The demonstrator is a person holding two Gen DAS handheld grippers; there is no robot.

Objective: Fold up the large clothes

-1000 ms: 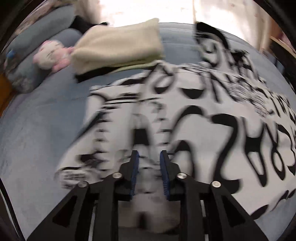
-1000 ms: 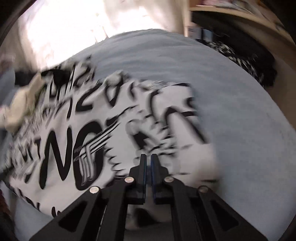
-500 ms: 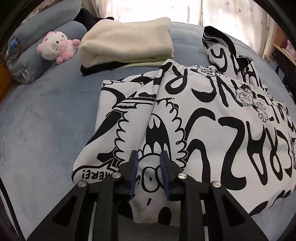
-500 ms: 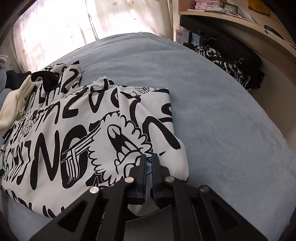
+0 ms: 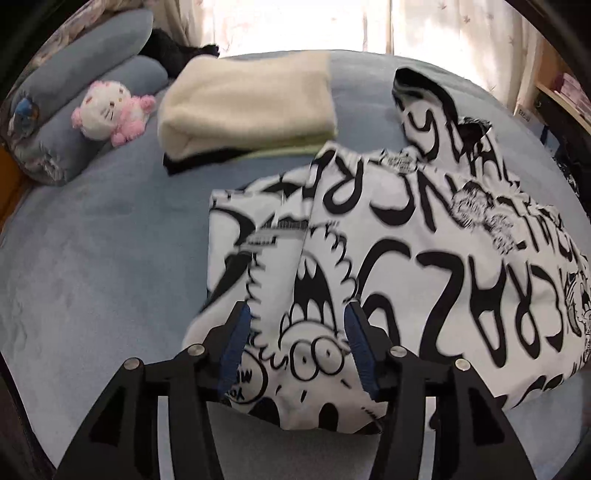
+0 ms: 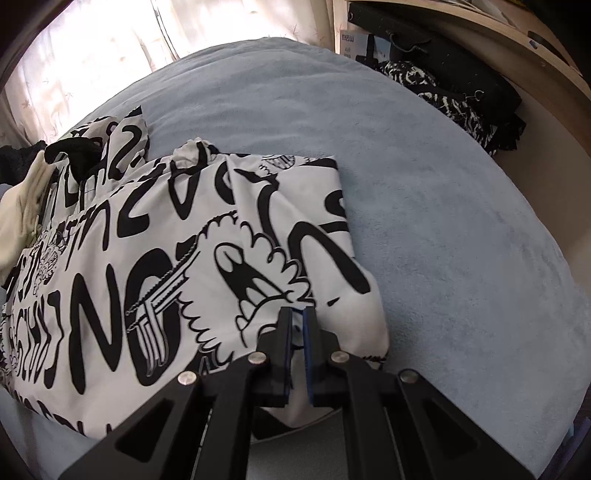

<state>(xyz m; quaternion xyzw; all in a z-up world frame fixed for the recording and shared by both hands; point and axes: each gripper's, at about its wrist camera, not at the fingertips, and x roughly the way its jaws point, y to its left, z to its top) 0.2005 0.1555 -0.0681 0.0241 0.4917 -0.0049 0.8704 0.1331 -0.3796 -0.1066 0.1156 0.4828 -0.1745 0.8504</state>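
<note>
With the printed garment (image 5: pixel 424 258) lying folded on the blue bed (image 5: pixel 92 277), my left tongs (image 5: pixel 297 347) have just spread wide, releasing it; my right tongs (image 6: pixel 297 332), nearly closed, pinch its near edge and should let go next.

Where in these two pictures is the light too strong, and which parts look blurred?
Left wrist view: the curtain is washed out white; the printed garment and cream blanket are slightly smeared. Right wrist view: the curtain glares at top left; the print is sharp.
</note>
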